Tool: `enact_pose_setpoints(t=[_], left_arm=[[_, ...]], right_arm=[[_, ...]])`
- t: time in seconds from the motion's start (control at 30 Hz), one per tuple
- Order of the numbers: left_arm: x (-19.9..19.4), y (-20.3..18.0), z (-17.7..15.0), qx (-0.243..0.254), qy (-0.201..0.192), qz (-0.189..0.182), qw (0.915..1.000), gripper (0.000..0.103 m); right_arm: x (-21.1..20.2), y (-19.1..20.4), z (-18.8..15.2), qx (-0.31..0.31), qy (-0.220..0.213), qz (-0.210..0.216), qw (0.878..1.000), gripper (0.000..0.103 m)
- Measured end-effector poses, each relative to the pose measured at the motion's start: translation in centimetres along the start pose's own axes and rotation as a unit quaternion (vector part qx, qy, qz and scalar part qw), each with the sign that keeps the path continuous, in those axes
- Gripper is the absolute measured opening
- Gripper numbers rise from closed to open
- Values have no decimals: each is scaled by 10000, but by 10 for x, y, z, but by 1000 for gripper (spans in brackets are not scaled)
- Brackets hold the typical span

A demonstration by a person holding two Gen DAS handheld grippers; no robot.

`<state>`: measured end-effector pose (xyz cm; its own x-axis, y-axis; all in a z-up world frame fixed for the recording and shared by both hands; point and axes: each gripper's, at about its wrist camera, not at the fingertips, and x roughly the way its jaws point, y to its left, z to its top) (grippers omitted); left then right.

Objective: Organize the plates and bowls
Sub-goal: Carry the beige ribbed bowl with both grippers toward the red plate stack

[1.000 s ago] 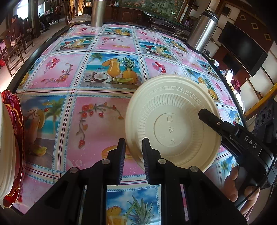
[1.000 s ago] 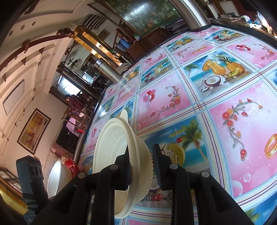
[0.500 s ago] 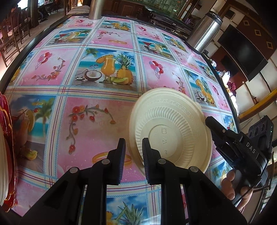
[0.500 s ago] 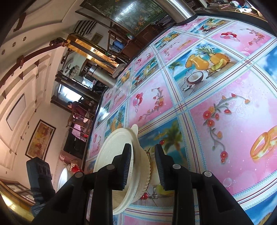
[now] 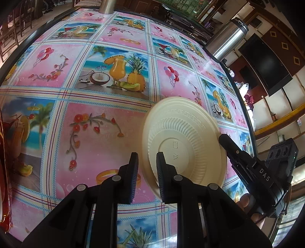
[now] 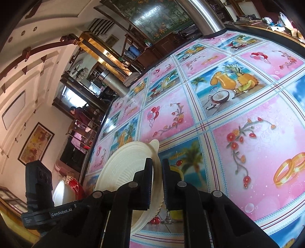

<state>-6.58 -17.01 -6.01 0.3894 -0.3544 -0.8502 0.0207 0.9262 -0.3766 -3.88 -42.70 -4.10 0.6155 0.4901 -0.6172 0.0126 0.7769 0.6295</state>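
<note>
A cream plastic bowl [image 5: 186,145] is held on edge above the table, its ribbed underside facing the left wrist camera. My left gripper [image 5: 147,162] has the bowl's near rim between its fingers with a gap showing on the left side. My right gripper [image 6: 157,169] is shut on the bowl [image 6: 122,167] at its opposite rim; it shows in the left wrist view as a black finger [image 5: 231,147] touching the bowl's right edge. A stack of red and white dishes [image 5: 3,171] sits at the far left edge and also shows in the right wrist view [image 6: 64,192].
The table [image 5: 95,133] has a pink and blue fruit-print cloth. A steel thermos [image 5: 227,39] stands at the back right and a steel cylinder [image 5: 106,6] at the back. Chairs stand off the far left. The table's black rim [image 5: 246,118] curves along the right.
The bowl has come lower and nearer to the table with both grippers. The left gripper's fingers have parted a little around the rim.
</note>
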Motion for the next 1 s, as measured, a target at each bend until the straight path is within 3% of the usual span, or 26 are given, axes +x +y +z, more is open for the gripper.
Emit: enact_pose_setpoints(t=[0.57, 1.0], left_arm=[[-13, -10, -7, 404, -331, 455, 9976, 16], [-13, -13, -17, 618, -480, 650, 9948, 16]], right_arm=[[7, -3, -2, 104, 125, 213, 9996, 10], [8, 8, -4, -249, 1, 19, 9997, 10]])
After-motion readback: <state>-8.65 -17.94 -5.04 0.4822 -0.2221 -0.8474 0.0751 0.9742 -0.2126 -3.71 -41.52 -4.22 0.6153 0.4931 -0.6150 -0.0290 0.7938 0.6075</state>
